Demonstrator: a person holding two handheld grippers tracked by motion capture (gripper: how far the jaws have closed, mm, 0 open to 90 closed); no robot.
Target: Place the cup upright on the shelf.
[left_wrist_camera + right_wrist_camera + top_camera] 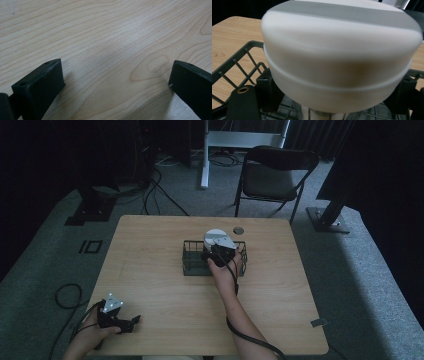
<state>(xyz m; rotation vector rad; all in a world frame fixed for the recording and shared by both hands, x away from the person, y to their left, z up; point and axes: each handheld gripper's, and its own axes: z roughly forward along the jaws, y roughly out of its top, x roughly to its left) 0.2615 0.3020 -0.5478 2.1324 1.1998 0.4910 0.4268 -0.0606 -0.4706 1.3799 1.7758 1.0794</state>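
White and round, a lidded container point(340, 57) sits clamped between the right gripper point(218, 254) jaws, held above a dark wire basket point(235, 66) at mid-table — apparently on its way in or out, which cannot be told. Nothing else shows inside the basket. At the near-left corner of the wooden table point(165, 305) the left gripper point(115, 82) rests idle — jaws apart, holding nothing.

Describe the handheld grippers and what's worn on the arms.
Both grippers are black. The left gripper carries a grey three-cornered plate with small bright dots; its blocky matte jaws have small holes near their tips. The right gripper has a black cable trailing back along the forearm. Both forearms are bare, with no sleeves or gloves visible.
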